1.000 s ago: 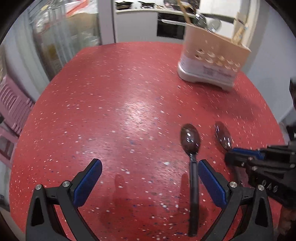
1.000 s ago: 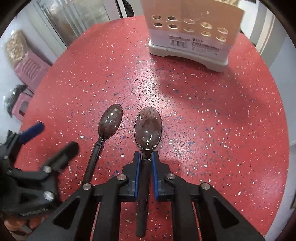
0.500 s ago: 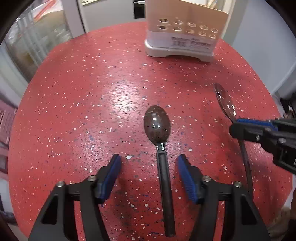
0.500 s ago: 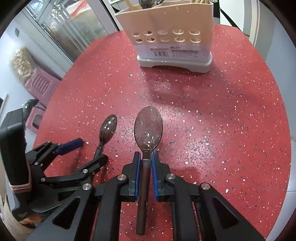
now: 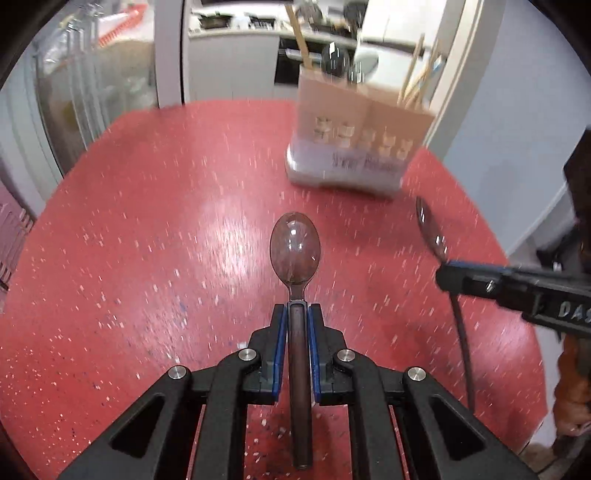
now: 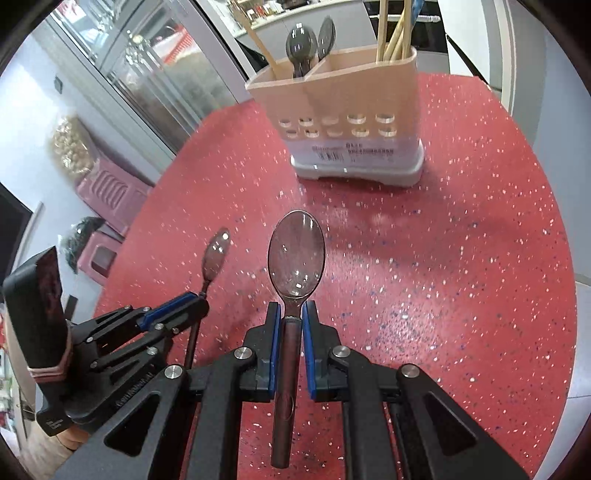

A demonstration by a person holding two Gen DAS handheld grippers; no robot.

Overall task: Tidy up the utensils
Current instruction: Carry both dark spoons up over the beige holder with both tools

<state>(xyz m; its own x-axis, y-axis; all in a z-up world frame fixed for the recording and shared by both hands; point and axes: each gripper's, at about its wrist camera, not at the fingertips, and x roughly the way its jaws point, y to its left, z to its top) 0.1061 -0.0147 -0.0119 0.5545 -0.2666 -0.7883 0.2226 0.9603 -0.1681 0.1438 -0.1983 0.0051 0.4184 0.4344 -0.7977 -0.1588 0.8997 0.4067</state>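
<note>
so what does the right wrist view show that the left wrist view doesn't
Only the right wrist view: the caddy's open top with its divider, two spoons standing left of it and chopsticks right, a pink crate, and the left hand-held gripper from the side.

Only the left wrist view: the right hand-held gripper from the side, and a kitchen counter behind.

Both: the red table, the caddy, and each gripper shut on a spoon handle.

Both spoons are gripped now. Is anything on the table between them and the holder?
Nothing visible. The right tool holds its spoon facing the utensil holder across bare red table. The left tool and its spoon look equally unobstructed.
</note>
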